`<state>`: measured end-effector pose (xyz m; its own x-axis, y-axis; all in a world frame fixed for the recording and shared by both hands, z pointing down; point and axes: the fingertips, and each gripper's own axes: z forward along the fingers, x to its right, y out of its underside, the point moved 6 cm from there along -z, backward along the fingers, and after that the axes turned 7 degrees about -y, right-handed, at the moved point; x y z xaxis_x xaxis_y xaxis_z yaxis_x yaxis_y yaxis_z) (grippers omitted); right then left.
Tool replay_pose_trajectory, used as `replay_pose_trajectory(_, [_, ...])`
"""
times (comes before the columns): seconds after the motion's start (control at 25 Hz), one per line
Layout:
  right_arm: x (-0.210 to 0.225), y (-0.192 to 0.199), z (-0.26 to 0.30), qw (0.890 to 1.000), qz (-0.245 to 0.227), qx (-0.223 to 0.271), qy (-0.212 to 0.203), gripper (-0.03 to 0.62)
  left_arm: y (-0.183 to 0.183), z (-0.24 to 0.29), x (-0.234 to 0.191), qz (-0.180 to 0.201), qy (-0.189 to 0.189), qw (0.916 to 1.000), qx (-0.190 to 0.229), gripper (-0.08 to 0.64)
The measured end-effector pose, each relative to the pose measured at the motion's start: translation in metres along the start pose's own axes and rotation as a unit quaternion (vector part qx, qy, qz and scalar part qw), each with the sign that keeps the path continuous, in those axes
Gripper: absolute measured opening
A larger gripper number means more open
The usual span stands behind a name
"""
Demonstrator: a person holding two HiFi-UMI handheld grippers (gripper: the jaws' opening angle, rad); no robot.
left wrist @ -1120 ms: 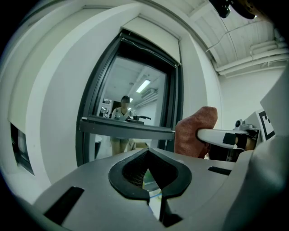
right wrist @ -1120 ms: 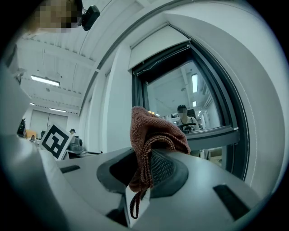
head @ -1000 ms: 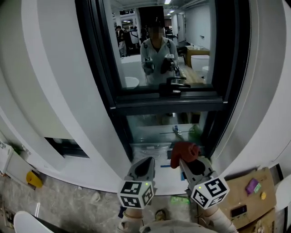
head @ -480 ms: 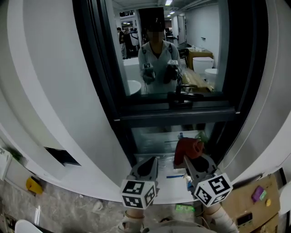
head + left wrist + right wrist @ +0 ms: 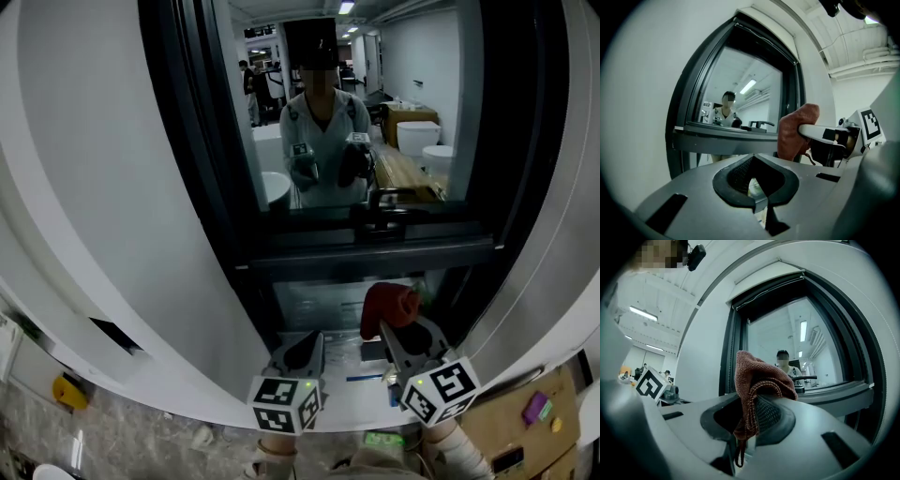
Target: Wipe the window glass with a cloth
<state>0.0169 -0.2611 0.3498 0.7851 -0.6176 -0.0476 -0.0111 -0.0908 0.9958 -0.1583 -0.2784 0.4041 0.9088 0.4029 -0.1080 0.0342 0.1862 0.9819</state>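
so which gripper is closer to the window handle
Right. The right gripper, shut on the red-brown cloth, sits almost straight below the window handle. The left gripper, shut and empty, is farther off to the handle's lower left.

right gripper point(image 5: 401, 330) raised, cloth point(image 5: 388, 305) nearer the window crossbar point(image 5: 375, 253)

Left of you: curved white wall point(image 5: 103, 187), a dark rectangular opening point(image 5: 117, 335) low in it. Below that, speckled grey floor point(image 5: 141, 431); a yellow object point(image 5: 64, 385) lies there near the wall's foot. Lower right of you: cardboard box point(image 5: 497, 424), with a purple item point(image 5: 536, 407) and a small yellow one point(image 5: 557, 424) on top, just beside each other
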Motion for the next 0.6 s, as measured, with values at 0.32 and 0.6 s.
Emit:
replay_pose_trajectory(0.32, [0.014, -0.015, 0.02, 1.0, -0.024, 0.003, -0.014, 0.064, -0.013, 0.015, -0.002, -0.001, -0.003, 1.0, 0.007, 0.005])
replay_pose_trajectory(0.6, [0.034, -0.035, 0.043, 0.998, -0.051, 0.012, -0.042, 0.064, -0.025, 0.034, 0.0, 0.001, -0.015, 0.9999, 0.006, 0.005])
